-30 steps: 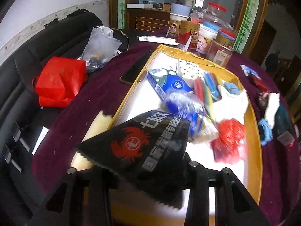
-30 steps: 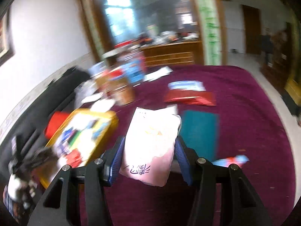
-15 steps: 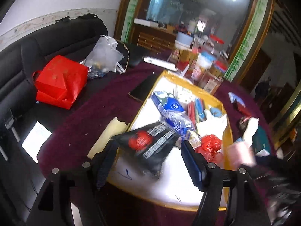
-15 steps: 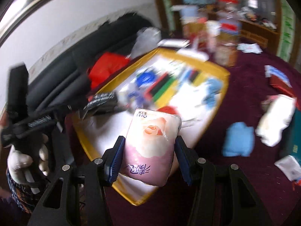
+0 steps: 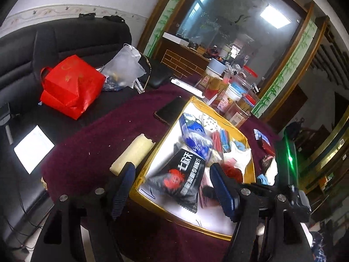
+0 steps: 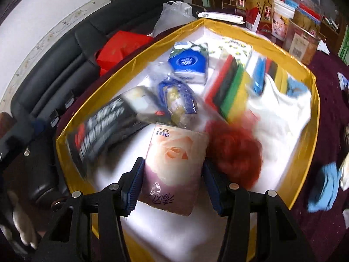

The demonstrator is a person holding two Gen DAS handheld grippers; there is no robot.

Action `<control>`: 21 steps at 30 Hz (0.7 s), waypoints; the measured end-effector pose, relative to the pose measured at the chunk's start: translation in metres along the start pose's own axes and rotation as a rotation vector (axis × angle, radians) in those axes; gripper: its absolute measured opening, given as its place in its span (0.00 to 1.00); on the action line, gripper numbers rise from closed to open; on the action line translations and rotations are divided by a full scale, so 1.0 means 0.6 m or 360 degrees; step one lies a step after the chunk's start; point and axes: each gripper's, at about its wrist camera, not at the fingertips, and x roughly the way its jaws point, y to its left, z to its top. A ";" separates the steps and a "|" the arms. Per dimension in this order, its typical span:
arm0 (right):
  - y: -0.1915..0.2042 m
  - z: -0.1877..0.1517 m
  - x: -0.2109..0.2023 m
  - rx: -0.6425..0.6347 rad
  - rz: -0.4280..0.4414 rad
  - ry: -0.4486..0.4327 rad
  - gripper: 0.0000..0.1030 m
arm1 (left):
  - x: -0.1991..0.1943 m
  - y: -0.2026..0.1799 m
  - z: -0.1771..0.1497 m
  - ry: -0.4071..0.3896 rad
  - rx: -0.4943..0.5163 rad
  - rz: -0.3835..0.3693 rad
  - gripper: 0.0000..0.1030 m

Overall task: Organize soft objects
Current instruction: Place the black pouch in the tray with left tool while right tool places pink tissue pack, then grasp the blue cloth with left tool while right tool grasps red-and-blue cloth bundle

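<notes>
A gold-rimmed box (image 5: 152, 203) (image 6: 72, 122) with a white floor holds several soft items. A black snack packet with a red crab (image 5: 181, 179) (image 6: 102, 126) lies at its near end. My left gripper (image 5: 172, 187) is open and empty, raised above the packet. My right gripper (image 6: 172, 181) is shut on a pink rose tissue pack (image 6: 174, 163) and holds it over the box's near end, beside a red mesh puff (image 6: 235, 152). The right gripper's body also shows at the right of the left wrist view (image 5: 288, 174).
In the box lie a blue tissue pack (image 6: 187, 63), coloured sponges (image 6: 231, 87) and a white cloth (image 6: 281, 111). Outside on the maroon tablecloth (image 5: 91, 144) are a cream foam strip (image 5: 133, 152), a phone (image 5: 170, 111), jars (image 5: 237, 107) and a blue cloth (image 6: 325, 187). A red bag (image 5: 69, 85) sits on the black sofa.
My left gripper opened, dropped the black packet into the box and pulled back upward. My right gripper swung left with the pink tissue pack and came low over the box.
</notes>
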 end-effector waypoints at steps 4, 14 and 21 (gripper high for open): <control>0.001 0.002 -0.007 0.0016 -0.0010 -0.0046 0.57 | 0.003 -0.001 -0.003 0.0012 -0.0022 -0.0024 0.72; -0.076 -0.099 -0.170 0.0120 -0.0006 -0.0380 0.69 | -0.011 -0.050 -0.017 -0.0002 0.0073 -0.0105 0.73; -0.251 -0.220 -0.281 0.0415 -0.0307 -0.0555 0.69 | -0.004 -0.128 -0.048 0.0053 0.0276 -0.0162 0.75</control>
